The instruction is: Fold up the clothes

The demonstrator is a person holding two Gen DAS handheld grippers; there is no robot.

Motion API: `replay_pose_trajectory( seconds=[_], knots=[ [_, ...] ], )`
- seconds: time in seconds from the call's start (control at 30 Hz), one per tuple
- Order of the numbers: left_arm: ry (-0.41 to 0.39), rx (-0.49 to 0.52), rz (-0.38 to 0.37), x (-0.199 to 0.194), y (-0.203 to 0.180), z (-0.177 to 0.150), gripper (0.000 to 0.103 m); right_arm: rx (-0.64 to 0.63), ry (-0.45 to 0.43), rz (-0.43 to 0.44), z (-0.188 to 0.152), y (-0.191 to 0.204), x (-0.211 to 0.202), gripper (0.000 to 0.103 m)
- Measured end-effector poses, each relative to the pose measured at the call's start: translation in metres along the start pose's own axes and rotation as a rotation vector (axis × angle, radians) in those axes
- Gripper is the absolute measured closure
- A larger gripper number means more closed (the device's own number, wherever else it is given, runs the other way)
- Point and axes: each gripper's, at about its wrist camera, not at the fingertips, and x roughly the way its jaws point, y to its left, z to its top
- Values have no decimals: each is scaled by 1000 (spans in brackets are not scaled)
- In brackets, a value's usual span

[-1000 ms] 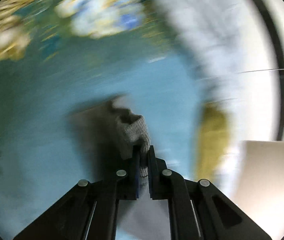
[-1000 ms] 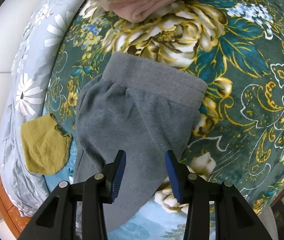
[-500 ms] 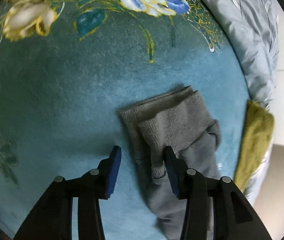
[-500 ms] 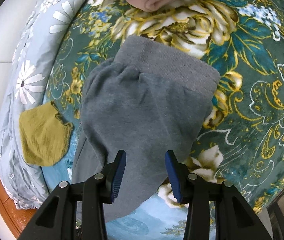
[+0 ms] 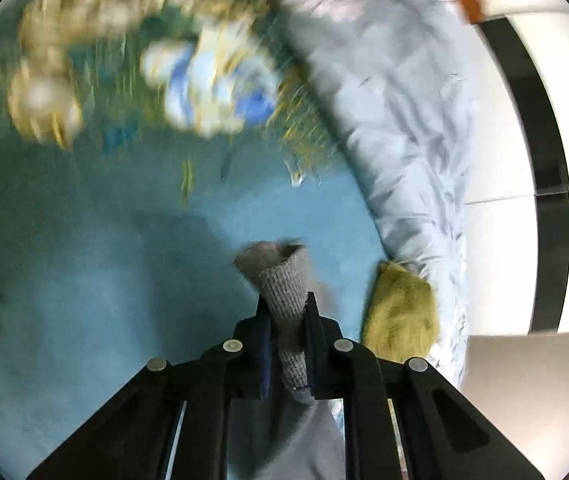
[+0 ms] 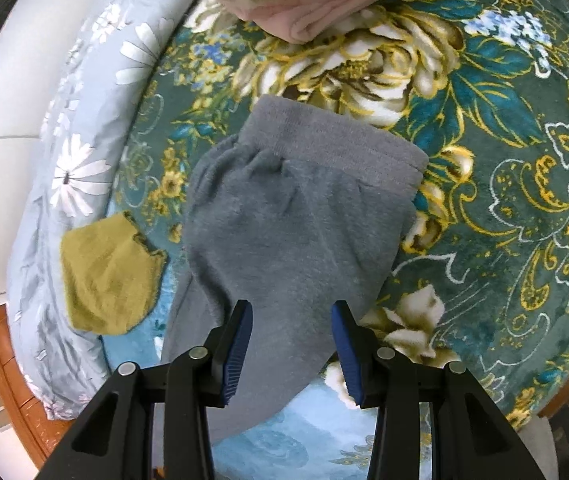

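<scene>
A soft grey fleece pair of trousers [image 6: 296, 220] lies on a teal floral plush blanket [image 6: 484, 128], waistband at the far end. The right gripper [image 6: 291, 344] hangs above its near part, blue-padded fingers [image 6: 238, 344] apart and gripping nothing. A small olive-yellow cloth [image 6: 104, 276] lies left, beside a light-blue daisy-print quilt [image 6: 80, 152]. Folded pink clothes [image 6: 316, 12] sit far.

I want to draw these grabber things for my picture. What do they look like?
Both look alike. The left gripper and right gripper each have two black plastic fingers that angle inward from wide, hollowed-out arms, with round silver rivets at the joints. The inner pads are blue with ridges. No cables, sleeves or writing show.
</scene>
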Motion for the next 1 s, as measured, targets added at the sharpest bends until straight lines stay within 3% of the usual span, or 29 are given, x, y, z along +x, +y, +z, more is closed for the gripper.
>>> replay_pose_trajectory(
  seconds=[0.1, 0.17, 0.27, 0.33, 0.43, 0.57, 0.63, 0.7, 0.73, 0.8, 0.83, 0.97, 1.0],
  knots=[
    [123, -30, 214, 77, 24, 15, 89, 18, 30, 24, -10, -10, 7, 59],
    [182, -126, 322, 77, 55, 10, 89, 28, 45, 47, -16, -13, 14, 59],
    [171, -199, 314, 72, 60, 6, 89, 12, 73, 87, -22, -10, 25, 59],
    [159, -166, 296, 68, 47, 6, 89, -12, 90, 113, -23, 0, 36, 59],
    [173, -50, 326, 88, 27, 17, 89, -61, 147, 146, -28, 31, 69, 56],
    [168, -15, 320, 62, 15, 18, 89, -106, 211, 153, -37, 70, 111, 56],
    [164, -11, 319, 48, 14, 12, 89, -111, 238, 111, -44, 84, 136, 56],
    [163, -11, 321, 57, 15, 12, 89, -112, 238, 8, -46, 93, 155, 56],
    [163, -13, 324, 60, 17, 13, 89, -100, 236, -32, -46, 93, 162, 59],
    [166, -24, 332, 33, 26, 4, 89, -64, 235, -59, -45, 92, 170, 91],
    [168, -30, 337, 25, 31, 2, 89, -52, 243, -44, -44, 94, 172, 99],
    [210, -7, 350, 20, 46, 0, 89, -88, 212, 156, -32, 125, 150, 99],
    [211, -19, 350, 21, 50, 1, 89, -99, 195, 157, -28, 130, 149, 99]
  ],
)
